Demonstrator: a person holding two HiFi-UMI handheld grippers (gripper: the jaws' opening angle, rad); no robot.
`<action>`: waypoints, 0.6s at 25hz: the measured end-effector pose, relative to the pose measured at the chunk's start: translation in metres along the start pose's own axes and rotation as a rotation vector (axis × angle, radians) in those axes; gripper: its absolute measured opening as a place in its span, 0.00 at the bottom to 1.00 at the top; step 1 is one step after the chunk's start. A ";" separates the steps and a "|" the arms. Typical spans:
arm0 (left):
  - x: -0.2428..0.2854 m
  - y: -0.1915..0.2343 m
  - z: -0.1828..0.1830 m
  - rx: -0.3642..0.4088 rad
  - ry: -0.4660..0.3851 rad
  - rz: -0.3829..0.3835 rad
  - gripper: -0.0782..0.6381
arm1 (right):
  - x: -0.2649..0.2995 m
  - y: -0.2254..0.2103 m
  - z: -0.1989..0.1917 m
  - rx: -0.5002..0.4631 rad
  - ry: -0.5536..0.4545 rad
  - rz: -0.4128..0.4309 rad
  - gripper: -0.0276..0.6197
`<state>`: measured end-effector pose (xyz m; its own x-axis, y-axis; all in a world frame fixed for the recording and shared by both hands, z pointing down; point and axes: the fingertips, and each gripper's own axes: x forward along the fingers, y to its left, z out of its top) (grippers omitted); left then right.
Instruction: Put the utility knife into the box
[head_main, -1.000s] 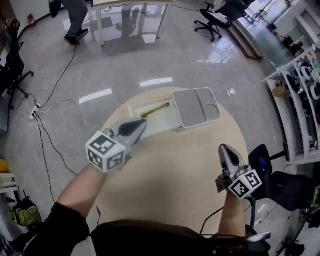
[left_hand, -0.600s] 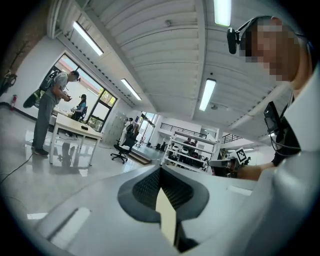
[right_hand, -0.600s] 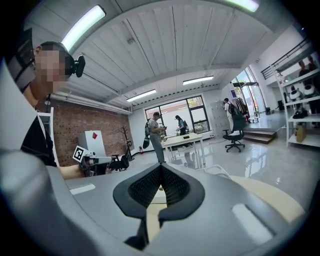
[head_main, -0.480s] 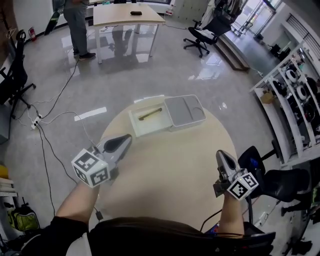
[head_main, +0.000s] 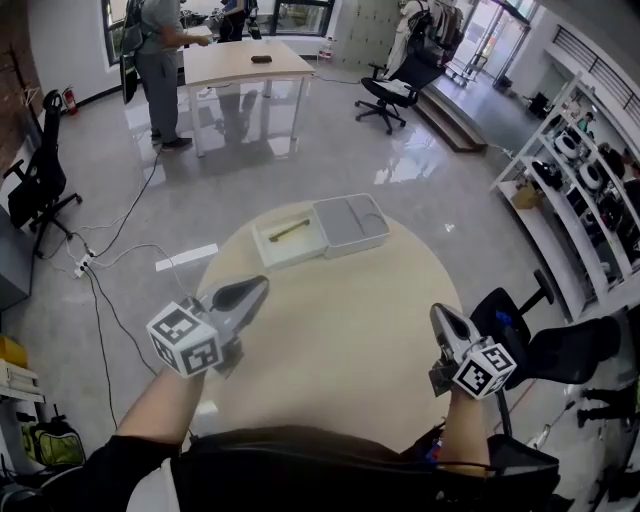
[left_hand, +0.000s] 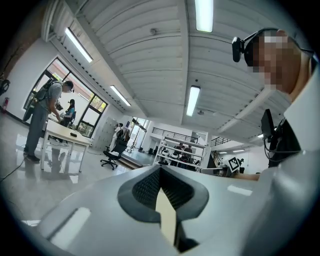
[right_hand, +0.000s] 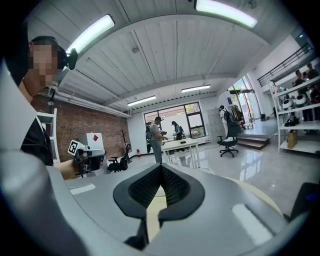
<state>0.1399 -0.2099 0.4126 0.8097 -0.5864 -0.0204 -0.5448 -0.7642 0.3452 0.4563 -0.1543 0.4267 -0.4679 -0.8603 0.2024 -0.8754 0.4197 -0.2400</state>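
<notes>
The knife (head_main: 289, 231) lies in the box (head_main: 295, 249) at the table's (head_main: 350, 330) far edge. The left gripper (head_main: 260, 285) and the right gripper (head_main: 439, 313) hover over the near edge, jaws closed and empty.

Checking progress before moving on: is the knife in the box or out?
In: the knife lies on the floor of the open box, within its walls.

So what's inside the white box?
Just the knife, lying in the open box. The lid sits beside it, so nothing is covered.
</notes>
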 end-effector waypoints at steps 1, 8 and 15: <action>0.001 -0.013 0.001 0.001 -0.003 -0.002 0.10 | -0.012 -0.001 0.001 -0.006 -0.001 0.001 0.06; 0.008 -0.120 -0.006 -0.023 -0.014 -0.019 0.10 | -0.103 -0.009 -0.001 -0.046 0.008 0.022 0.06; 0.001 -0.213 -0.017 -0.019 -0.034 -0.024 0.10 | -0.179 0.008 0.002 -0.087 -0.002 0.070 0.06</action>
<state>0.2604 -0.0431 0.3546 0.8147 -0.5767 -0.0603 -0.5205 -0.7733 0.3620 0.5335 0.0027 0.3866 -0.5284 -0.8283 0.1865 -0.8477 0.5025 -0.1698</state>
